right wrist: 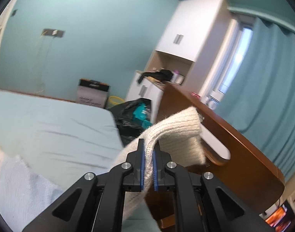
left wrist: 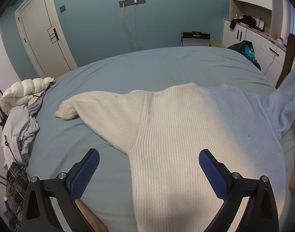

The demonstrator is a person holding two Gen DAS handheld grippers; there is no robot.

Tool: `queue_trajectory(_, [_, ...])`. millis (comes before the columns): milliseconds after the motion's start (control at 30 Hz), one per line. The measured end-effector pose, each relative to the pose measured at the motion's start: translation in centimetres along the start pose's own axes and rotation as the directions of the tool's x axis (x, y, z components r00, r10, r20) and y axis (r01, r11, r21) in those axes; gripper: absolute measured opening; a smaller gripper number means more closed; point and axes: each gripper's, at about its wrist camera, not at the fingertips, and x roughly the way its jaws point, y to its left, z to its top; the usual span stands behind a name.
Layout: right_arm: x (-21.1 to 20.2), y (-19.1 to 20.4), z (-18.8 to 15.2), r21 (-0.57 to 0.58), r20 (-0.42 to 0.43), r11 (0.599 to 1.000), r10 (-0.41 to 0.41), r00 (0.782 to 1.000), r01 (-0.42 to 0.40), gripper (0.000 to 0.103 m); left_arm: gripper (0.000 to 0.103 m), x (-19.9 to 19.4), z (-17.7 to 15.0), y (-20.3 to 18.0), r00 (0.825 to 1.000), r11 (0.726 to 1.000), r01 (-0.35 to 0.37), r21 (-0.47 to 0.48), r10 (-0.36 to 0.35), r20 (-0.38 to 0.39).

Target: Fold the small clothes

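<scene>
**Right sleeve lifted, left jaws waiting over the sweater body**

While the right gripper (right wrist: 147, 150) is clamped tight on the cuff end of a cream knit sleeve (right wrist: 178, 127), the fabric drapes over and beyond its blue pads (right wrist: 141, 166) toward the upper right of that view, clear of the bed. From the left wrist view the same sleeve shows as a bluish-shaded band rising off the sweater's shoulder at the right edge of the frame.

The left gripper (left wrist: 149, 162) stands wide open and holds nothing; its blue pads (left wrist: 89, 172) straddle the lower side seam of the sweater (left wrist: 176, 135), one pad over bare sheet, the other over the ribbed body. Whether they touch the cloth I cannot tell.

The sweater lies flat on the pale blue bed (left wrist: 147, 65), its body filling the lower centre and right of the left view, its long axis running from the bottom of the frame up to the neckline. Its other sleeve (left wrist: 101, 108) stretches out toward the left of the frame, lying flat.

The coming fold looks to turn on this: the held sleeve must be carried leftward in the left view, across the body's long axis, and the right hand already has it. A heap of other clothes (left wrist: 21, 119) sits at the left edge of the bed, well apart.
</scene>
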Motion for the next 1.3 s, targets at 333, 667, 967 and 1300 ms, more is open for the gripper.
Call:
queue_trajectory(333, [-11.6,20.1,2.2,-0.166,-0.02,0.733,0.666,0.745,-0.66,0.007,0.103,-0.6,0.2,1.2,0.996,0.997,-0.061,-0.04,0.064,0.066])
queue_trajectory(667, [-5.6,16.5,-4.2,0.082,-0.14,0.491,0.867,0.478,-0.867,0.084,0.103,1.4,-0.7,3.2,0.998,0.995,-0.062,-0.078,0.062,-0.001])
queue_trajectory(967, [3.7,9.0,-24.3,0.076,-0.507,0.752,0.595,0.624,-0.655,0.084,0.103,10.2,3.3,1.0,0.957,0.99,0.105,-0.095,-0.126,-0.26])
queue_trajectory(1300, [3.8,13.2,-28.4,0.126,-0.565,0.697,0.635,0.526,-0.706,0.078,0.102,23.3,5.6,-6.4,0.935,0.981,0.196,-0.008,-0.19,-0.299])
